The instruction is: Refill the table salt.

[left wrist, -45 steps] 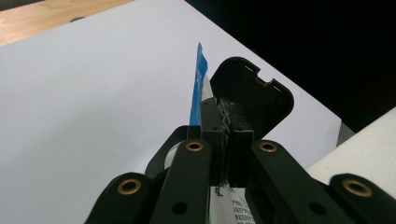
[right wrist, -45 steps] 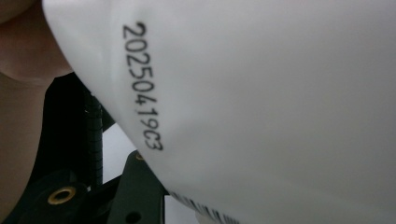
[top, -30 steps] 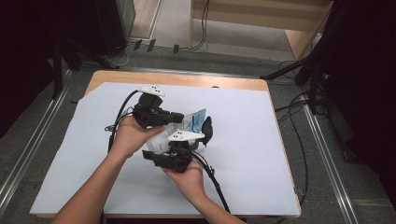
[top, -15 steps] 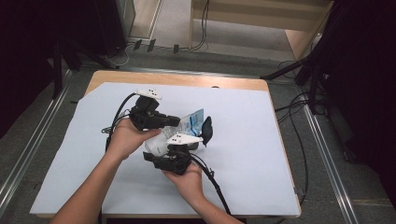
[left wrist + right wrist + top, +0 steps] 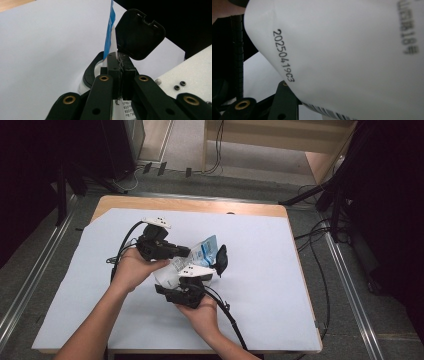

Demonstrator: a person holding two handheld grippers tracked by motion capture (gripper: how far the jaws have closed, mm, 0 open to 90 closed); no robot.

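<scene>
here, left tool clamped on white-blue packet, right tool gripping it too

The packet is white with a blue panel, and its white back bears a black printed code and a barcode at the lower edge. Both claws, left and right, are black with brass-coloured pivot rings, and each carries a white plate on top. The table is light wood under a pale grey-white sheet. The cables are black. The floor is grey.
</scene>
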